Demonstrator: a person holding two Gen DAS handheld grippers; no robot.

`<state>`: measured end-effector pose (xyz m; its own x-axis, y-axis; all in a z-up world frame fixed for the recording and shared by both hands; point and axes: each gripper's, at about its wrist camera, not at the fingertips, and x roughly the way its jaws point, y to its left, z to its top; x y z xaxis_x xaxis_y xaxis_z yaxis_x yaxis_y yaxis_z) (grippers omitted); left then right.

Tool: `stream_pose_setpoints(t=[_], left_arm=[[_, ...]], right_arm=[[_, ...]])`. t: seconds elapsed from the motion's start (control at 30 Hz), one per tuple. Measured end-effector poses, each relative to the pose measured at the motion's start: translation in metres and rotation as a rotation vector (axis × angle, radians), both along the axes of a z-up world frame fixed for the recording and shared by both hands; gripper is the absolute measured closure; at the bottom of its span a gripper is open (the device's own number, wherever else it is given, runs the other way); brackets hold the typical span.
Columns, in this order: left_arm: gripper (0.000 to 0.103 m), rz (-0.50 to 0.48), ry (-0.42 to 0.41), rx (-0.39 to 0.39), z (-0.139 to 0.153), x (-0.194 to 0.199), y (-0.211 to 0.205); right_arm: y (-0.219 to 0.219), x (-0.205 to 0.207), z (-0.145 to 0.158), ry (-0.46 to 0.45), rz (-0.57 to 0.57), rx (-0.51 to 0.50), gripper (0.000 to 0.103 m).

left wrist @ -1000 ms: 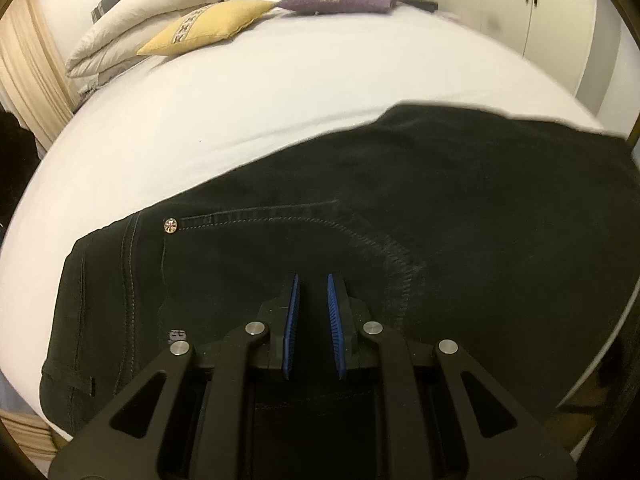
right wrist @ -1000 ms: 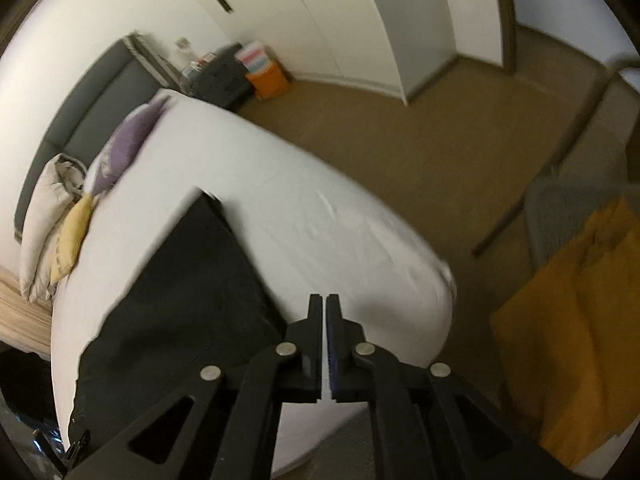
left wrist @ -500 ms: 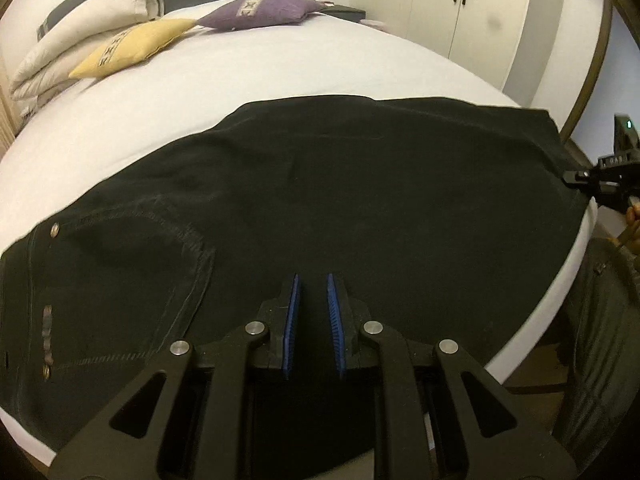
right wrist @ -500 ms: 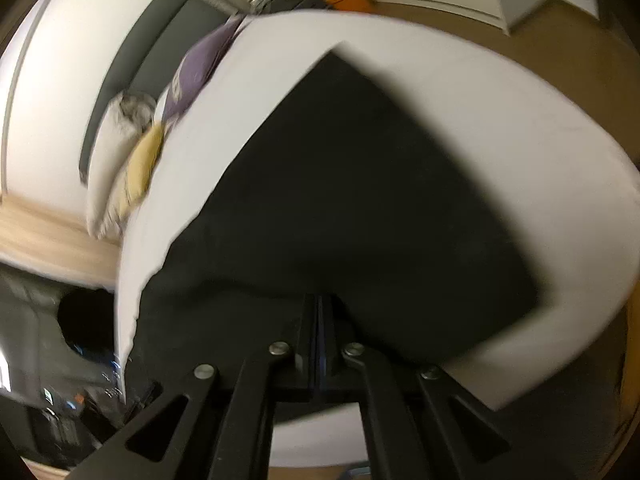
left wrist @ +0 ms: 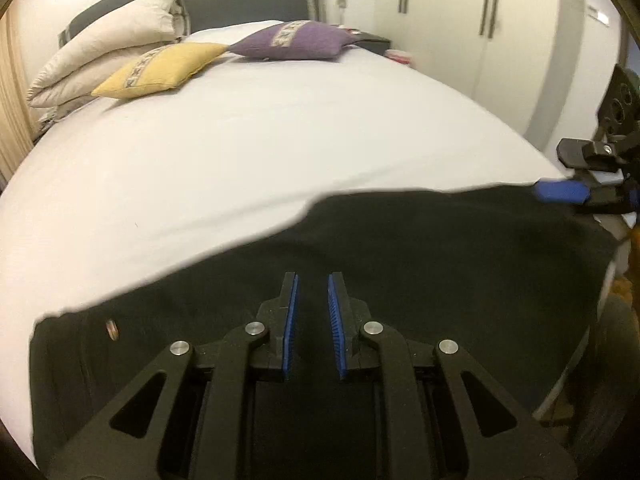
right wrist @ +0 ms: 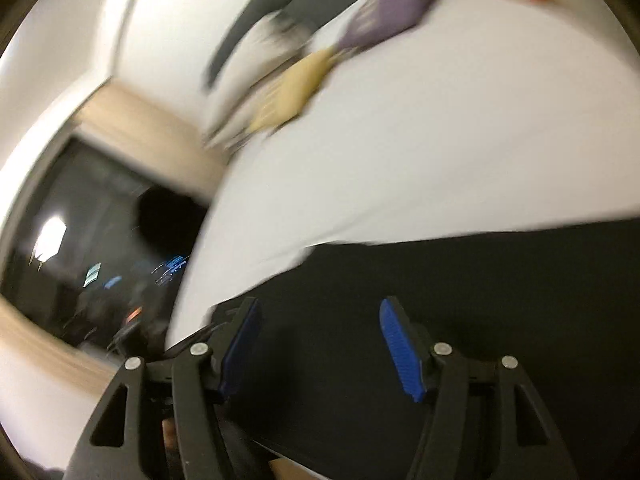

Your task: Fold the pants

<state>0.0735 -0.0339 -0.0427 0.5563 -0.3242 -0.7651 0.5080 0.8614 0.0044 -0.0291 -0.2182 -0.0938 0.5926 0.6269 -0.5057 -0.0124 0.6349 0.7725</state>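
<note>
Black pants lie flat across the near edge of a white bed, with a metal rivet at the left. My left gripper hovers over the pants with its blue pads a small gap apart and nothing between them. My right gripper is wide open over the pants; the right wrist view is motion-blurred. The right gripper also shows at the far right of the left wrist view, at the pants' far end, one blue pad against the cloth edge.
A yellow cushion, a purple cushion and a folded cream duvet lie at the head of the bed. White wardrobe doors stand at the right. A dark window shows left in the right wrist view.
My right gripper has gone from shut to wide open and swung round over the pants. The left gripper has tilted up toward the head of the bed; its gap is unchanged.
</note>
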Motion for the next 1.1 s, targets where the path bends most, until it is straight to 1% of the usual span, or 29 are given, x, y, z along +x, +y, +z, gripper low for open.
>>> stream_pose_setpoints(t=[0.03, 0.07, 0.1, 0.13, 0.17, 0.2, 0.27, 0.3, 0.33, 0.37, 0.43, 0.47, 0.5, 0.53, 0.57, 0.63, 0.67, 0.7, 0.73, 0.77, 0.8, 0.83, 0.87, 0.9, 0.93, 0.97, 1.0, 1.03, 1.1], left_arm=[[0.089, 0.019, 0.017, -0.001, -0.002, 0.014, 0.008], [0.089, 0.062, 0.054, 0.024, -0.008, 0.028, 0.014], [0.089, 0.105, 0.078, 0.047, -0.011, 0.039, 0.024], [0.089, 0.148, 0.105, 0.055, -0.020, 0.048, 0.035], [0.089, 0.180, 0.137, 0.038, -0.029, 0.053, 0.052], [0.089, 0.192, 0.156, 0.012, -0.036, 0.054, 0.066], [0.089, 0.200, 0.175, -0.099, -0.043, 0.049, 0.098], [0.089, 0.215, 0.170, -0.124, -0.041, 0.047, 0.108], [0.089, 0.234, 0.163, -0.122, -0.038, 0.049, 0.111], [0.089, 0.250, 0.150, -0.121, -0.033, 0.046, 0.115], [0.089, 0.240, 0.100, -0.159, -0.018, 0.039, 0.114], [0.089, 0.225, 0.075, -0.181, -0.009, 0.034, 0.111], [0.089, 0.203, 0.051, -0.196, -0.002, 0.024, 0.106], [0.089, 0.182, 0.035, -0.180, -0.004, 0.017, 0.106], [0.089, 0.164, 0.036, -0.132, -0.009, 0.013, 0.099], [0.089, 0.170, 0.085, -0.058, -0.028, 0.016, 0.091], [0.089, 0.178, 0.107, -0.070, -0.037, 0.015, 0.094], [0.089, 0.183, 0.106, -0.119, -0.040, 0.013, 0.102], [0.089, 0.186, 0.107, -0.134, -0.045, 0.013, 0.100], [0.089, 0.196, 0.115, -0.143, -0.046, 0.013, 0.104], [0.089, 0.206, 0.119, -0.145, -0.046, 0.013, 0.102], [0.089, 0.212, 0.120, -0.135, -0.045, 0.012, 0.105], [0.089, 0.220, 0.121, -0.113, -0.044, 0.013, 0.105], [0.089, 0.243, 0.121, -0.083, -0.041, 0.012, 0.104], [0.089, 0.269, 0.119, -0.067, -0.033, 0.009, 0.102], [0.089, 0.272, 0.114, -0.086, -0.024, 0.005, 0.098], [0.089, 0.248, 0.101, -0.133, -0.012, 0.001, 0.089], [0.089, 0.231, 0.093, -0.145, -0.002, -0.003, 0.080], [0.089, 0.178, 0.083, -0.158, 0.018, -0.009, 0.052]], right_arm=[[0.012, 0.022, -0.011, 0.028, 0.020, 0.039, 0.038], [0.020, 0.036, -0.022, 0.064, 0.032, 0.050, 0.038], [0.028, 0.055, -0.040, 0.125, 0.046, 0.034, 0.039], [0.028, 0.068, -0.057, 0.186, 0.023, -0.024, 0.039], [0.023, 0.072, -0.070, 0.221, -0.002, -0.048, 0.046], [0.016, 0.073, -0.079, 0.224, -0.015, -0.019, 0.062], [-0.013, 0.063, -0.085, 0.225, -0.075, 0.020, 0.078], [-0.029, 0.054, -0.085, 0.218, -0.115, 0.023, 0.080], [-0.047, 0.042, -0.082, 0.210, -0.169, 0.019, 0.080], [-0.059, 0.031, -0.078, 0.214, -0.214, 0.001, 0.079], [-0.068, 0.001, -0.063, 0.196, -0.247, -0.022, 0.068], [-0.065, -0.007, -0.055, 0.169, -0.224, -0.011, 0.055], [-0.058, -0.010, -0.048, 0.144, -0.200, 0.003, 0.047], [-0.049, -0.023, -0.043, 0.106, -0.158, 0.025, 0.043], [-0.040, -0.030, -0.046, 0.096, -0.136, 0.034, 0.036], [-0.044, -0.057, -0.067, 0.138, -0.157, 0.040, 0.034], [-0.057, -0.071, -0.082, 0.163, -0.205, 0.071, 0.046], [-0.076, -0.089, -0.093, 0.157, -0.247, 0.137, 0.072], [-0.092, -0.102, -0.101, 0.173, -0.290, 0.170, 0.081], [-0.119, -0.128, -0.105, 0.189, -0.370, 0.177, 0.089], [-0.138, -0.145, -0.102, 0.181, -0.425, 0.169, 0.090], [-0.162, -0.170, -0.096, 0.180, -0.496, 0.148, 0.086], [-0.182, -0.198, -0.088, 0.170, -0.562, 0.130, 0.070], [-0.200, -0.222, -0.081, 0.142, -0.614, 0.136, 0.047], [-0.213, -0.242, -0.075, 0.124, -0.652, 0.142, 0.036], [-0.227, -0.270, -0.068, 0.095, -0.709, 0.150, 0.026], [-0.232, -0.283, -0.068, 0.079, -0.726, 0.160, 0.021], [-0.237, -0.296, -0.070, 0.069, -0.739, 0.186, 0.020], [-0.243, -0.310, -0.090, 0.069, -0.758, 0.305, 0.020]])
